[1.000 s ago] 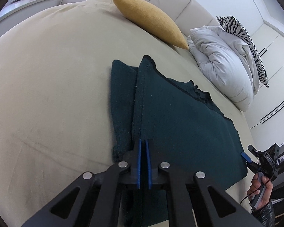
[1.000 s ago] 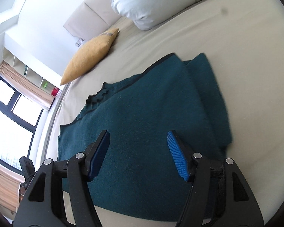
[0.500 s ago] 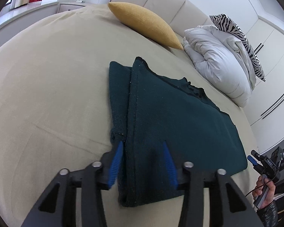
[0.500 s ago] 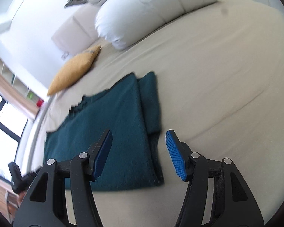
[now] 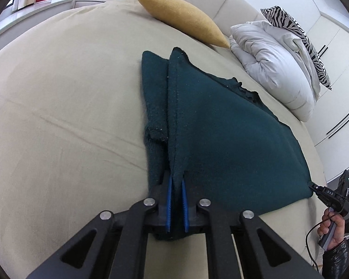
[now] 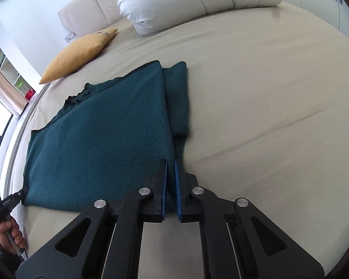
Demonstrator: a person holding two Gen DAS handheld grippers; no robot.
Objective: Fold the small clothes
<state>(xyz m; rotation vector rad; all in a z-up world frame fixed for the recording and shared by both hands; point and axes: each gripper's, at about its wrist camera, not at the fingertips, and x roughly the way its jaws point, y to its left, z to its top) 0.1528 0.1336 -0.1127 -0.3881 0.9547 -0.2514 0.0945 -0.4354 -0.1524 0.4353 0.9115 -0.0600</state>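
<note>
A dark teal knitted garment [image 5: 225, 130] lies flat on the beige bed, with a sleeve folded in along each side; it also shows in the right wrist view [image 6: 109, 137]. My left gripper [image 5: 176, 186] is shut on the garment's near left corner at the hem. My right gripper [image 6: 171, 169] is shut on the near right corner of the same hem. The right gripper also shows in the left wrist view [image 5: 314, 187] at the garment's far corner, and the left gripper shows in the right wrist view [image 6: 23, 191].
A mustard cushion [image 5: 186, 18] lies at the head of the bed [image 5: 58, 116]. A white duvet [image 5: 274, 67] and a zebra pillow [image 5: 297, 34] are piled at the back right. A shelf and window [image 6: 2, 86] stand past the bed's left edge.
Both grippers were open half a second ago and have now shut on the garment's near hem corners. The right gripper has moved in close to the hem.
</note>
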